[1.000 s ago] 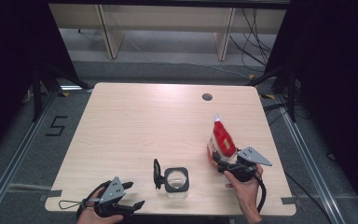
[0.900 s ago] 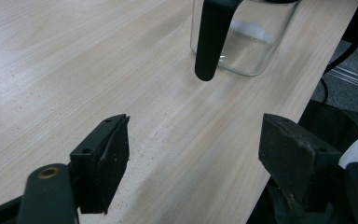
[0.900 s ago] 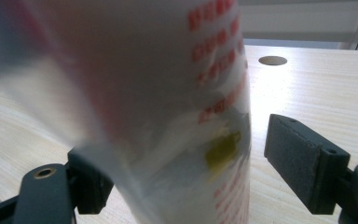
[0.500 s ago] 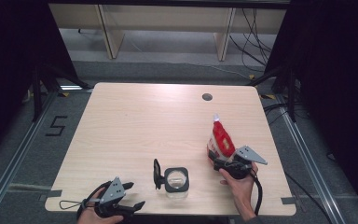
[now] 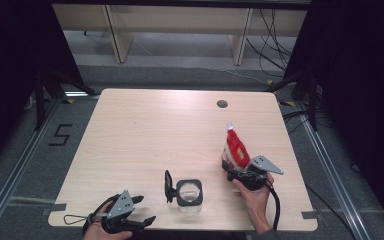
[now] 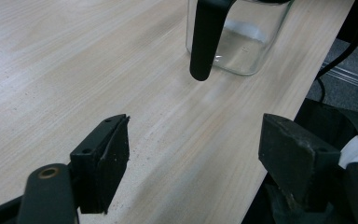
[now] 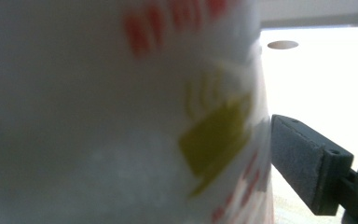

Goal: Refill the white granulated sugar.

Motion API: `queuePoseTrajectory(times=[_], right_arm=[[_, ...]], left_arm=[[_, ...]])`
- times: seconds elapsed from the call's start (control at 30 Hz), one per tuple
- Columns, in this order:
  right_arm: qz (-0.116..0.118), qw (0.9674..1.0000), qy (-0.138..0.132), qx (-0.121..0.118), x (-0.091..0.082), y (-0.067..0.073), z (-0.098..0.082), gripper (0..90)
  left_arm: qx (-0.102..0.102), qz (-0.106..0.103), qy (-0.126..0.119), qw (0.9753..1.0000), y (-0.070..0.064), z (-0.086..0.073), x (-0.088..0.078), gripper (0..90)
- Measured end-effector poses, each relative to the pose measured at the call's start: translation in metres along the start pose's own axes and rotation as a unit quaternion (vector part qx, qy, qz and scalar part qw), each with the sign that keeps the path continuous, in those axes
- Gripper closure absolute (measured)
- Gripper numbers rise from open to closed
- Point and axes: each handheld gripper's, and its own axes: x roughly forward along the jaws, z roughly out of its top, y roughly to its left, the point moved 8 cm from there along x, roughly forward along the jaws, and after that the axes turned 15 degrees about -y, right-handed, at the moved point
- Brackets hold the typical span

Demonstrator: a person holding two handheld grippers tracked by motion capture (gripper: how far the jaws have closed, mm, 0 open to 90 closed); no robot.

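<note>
A red and white pouch (image 5: 235,149) stands up on the desk (image 5: 145,135), near the right edge. The right tool (image 5: 231,173) is down at the bottom of the pouch. In the right gripper view the pouch (image 7: 121,116) is very close and blurry, and one black pad (image 7: 303,161) sits right by its side, but the other pad is hidden, so I cannot tell if the tool has squeezed it yet. The pouch looks like it is not lifted. A glass jar (image 5: 189,195) with a black rim stands near the front of the desk, and its black lid (image 5: 168,186) hangs open beside it. The jar looks empty. The left tool (image 5: 142,210) rests at the front left of the desk, wide open, holding nothing. In the left gripper view the jar (image 6: 237,37) is just ahead of it. So I think the job has only begun: the pouch must be picked up, brought to the jar and tipped in.
</note>
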Motion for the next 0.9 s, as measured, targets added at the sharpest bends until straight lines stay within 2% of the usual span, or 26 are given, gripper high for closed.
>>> queuePoseTrajectory(times=[0.03, 0.07, 0.1, 0.13, 0.17, 0.2, 0.23, 0.3, 0.33, 0.37, 0.47, 0.5, 0.53, 0.57, 0.6, 0.67, 0.7, 0.73, 0.8, 0.83, 0.87, 0.9], right_arm=[[0.002, 0.9999, 0.001, -0.015, 0.0014, -0.0029, -0.0014, 22.7], [0.002, 0.9999, 0.001, -0.015, 0.0014, -0.0029, -0.0014, 22.7], [-0.009, 0.9998, 0.014, -0.006, 0.001, -0.0019, -0.0039, 22.9], [0.0, 0.9998, 0.014, -0.017, 0.0014, -0.0037, -0.0041, 23.0], [0.002, 0.9998, 0.016, -0.01, 0.001, -0.0023, -0.0046, 23.2], [0.002, 0.9998, 0.016, -0.011, 0.0012, -0.0023, -0.0048, 23.1], [0.001, 0.9998, 0.018, -0.01, 0.0011, -0.0021, -0.0052, 23.1], [0.002, 0.9997, 0.019, -0.012, 0.001, -0.0023, -0.0052, 23.1], [0.001, 0.9998, 0.017, -0.009, 0.0016, -0.0018, -0.0054, 23.0], [-0.002, 0.9998, 0.018, 0.003, 0.0013, 0.0002, -0.0061, 23.0], [0.001, 0.9998, 0.018, -0.006, 0.0027, -0.0024, -0.0073, 23.0], [0.001, 0.9996, 0.025, -0.013, 0.0018, -0.0035, -0.0079, 23.1], [-0.002, 0.9996, 0.028, -0.004, 0.0016, -0.0015, -0.0086, 23.1], [0.001, 0.9998, 0.021, 0.0, 0.0044, -0.0002, -0.0083, 23.1], [0.005, 0.9998, 0.02, -0.009, 0.0052, -0.0019, -0.0079, 23.0], [0.004, 0.9997, 0.022, -0.011, 0.0055, -0.0019, -0.0079, 23.0], [0.0, 0.9996, 0.02, -0.02, 0.0068, -0.0037, -0.0081, 23.1], [-0.002, 0.9997, 0.022, -0.01, 0.0063, -0.0016, -0.0085, 23.1], [-0.003, 0.9996, 0.021, -0.02, 0.0068, -0.0039, -0.0082, 23.3], [-0.003, 0.9996, 0.021, -0.019, 0.0068, -0.004, -0.0082, 23.3], [-0.002, 0.9997, 0.023, 0.006, 0.0049, 0.0004, -0.0084, 23.4], [-0.002, 0.9997, 0.023, 0.006, 0.0049, 0.0004, -0.0084, 23.4]], left_arm=[[0.0, 0.0, 0.001, 1.0, -0.0001, -0.0002, -0.0001, 24.0], [0.0, 0.0, 0.001, 1.0, -0.0001, -0.0002, -0.0001, 24.1], [-0.001, -0.001, 0.001, 1.0, -0.0005, -0.0004, 0.0001, 24.1], [-0.001, -0.001, 0.001, 1.0, -0.0005, -0.0004, 0.0001, 24.1], [-0.016, -0.004, -0.011, 0.9998, -0.0039, 0.001, 0.0019, 24.1], [-0.016, -0.004, -0.011, 0.9998, -0.0039, 0.001, 0.0019, 24.1], [-0.009, 0.0, -0.011, 0.9999, -0.0025, 0.0004, 0.0023, 24.1], [-0.01, 0.002, -0.012, 0.9999, -0.003, 0.0004, 0.0026, 24.1], [0.001, -0.001, -0.007, 1.0, -0.0017, -0.0001, 0.0018, 24.1], [0.002, -0.008, -0.001, 1.0, -0.0024, -0.0004, 0.0011, 24.1], [0.004, -0.007, -0.001, 1.0, -0.0021, -0.0006, 0.0012, 24.1], [-0.008, -0.005, -0.005, 0.9999, -0.0031, -0.0002, 0.0021, 24.1], [-0.007, -0.006, -0.001, 1.0, -0.0021, -0.0011, 0.002, 24.1], [-0.018, -0.003, -0.012, 0.9998, -0.0038, -0.0001, 0.0032, 24.1], [-0.017, -0.007, -0.005, 0.9998, -0.0038, -0.0005, 0.002, 24.1], [-0.018, -0.007, -0.006, 0.9998, -0.0039, -0.0005, 0.0019, 24.1], [-0.017, 0.0, -0.012, 0.9998, -0.0033, -0.0003, 0.0029, 24.1], [-0.018, -0.002, -0.012, 0.9998, -0.0036, 0.0, 0.0026, 24.1], [-0.017, -0.001, -0.013, 0.9998, -0.0035, 0.0001, 0.0023, 24.1], [-0.017, -0.001, -0.013, 0.9998, -0.0035, 0.0001, 0.0023, 24.1], [-0.017, -0.001, -0.013, 0.9998, -0.0035, 0.0001, 0.0023, 24.1], [-0.017, -0.001, -0.013, 0.9998, -0.0035, 0.0001, 0.0023, 24.1]])
